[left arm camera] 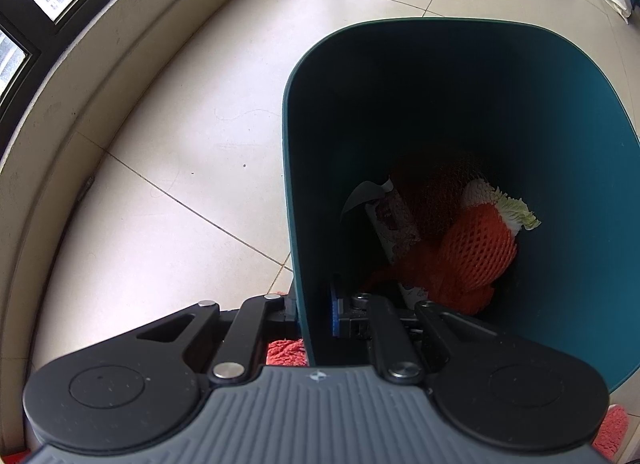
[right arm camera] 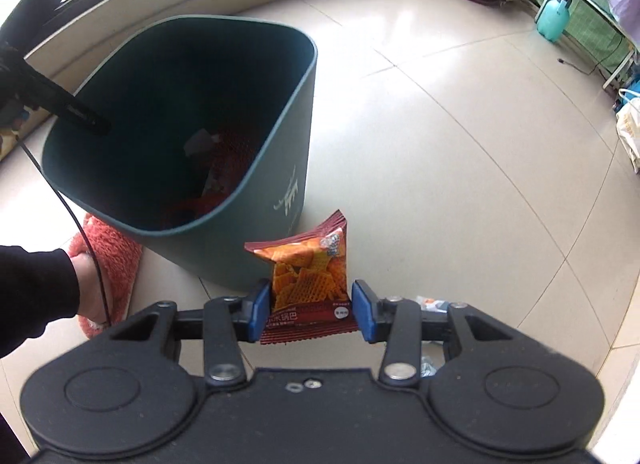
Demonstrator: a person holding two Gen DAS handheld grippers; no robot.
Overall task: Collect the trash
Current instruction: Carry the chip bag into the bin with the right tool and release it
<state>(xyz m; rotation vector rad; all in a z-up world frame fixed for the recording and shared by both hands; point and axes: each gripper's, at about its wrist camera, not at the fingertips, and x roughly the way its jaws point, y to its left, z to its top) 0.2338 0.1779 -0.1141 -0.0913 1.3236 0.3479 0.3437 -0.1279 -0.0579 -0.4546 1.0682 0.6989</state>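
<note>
Right gripper (right arm camera: 312,310): jaws pinching a snack packet (right arm camera: 308,284) by its lower half, blue pads against both side edges, packet upright and lifted clear of the floor (right arm camera: 460,143). Just behind the packet, a dark green bin (right arm camera: 272,167), tilted, mouth open toward the camera, white lettering on its side.

Left gripper (left arm camera: 316,316): jaws pressed together on the bin's near wall (left arm camera: 298,223), one finger outside, the blue-padded one inside the rim. Inside the bin: orange foam netting (left arm camera: 476,252), a cabbage leaf (left arm camera: 516,209), a crumpled wrapper (left arm camera: 394,223), red mesh beneath.

Further out in the right wrist view: a hand in a black sleeve (right arm camera: 86,288) at lower left, a red fuzzy slipper (right arm camera: 112,260) beside the bin's base, more scraps (right arm camera: 432,304) on the tiles behind the right finger.
</note>
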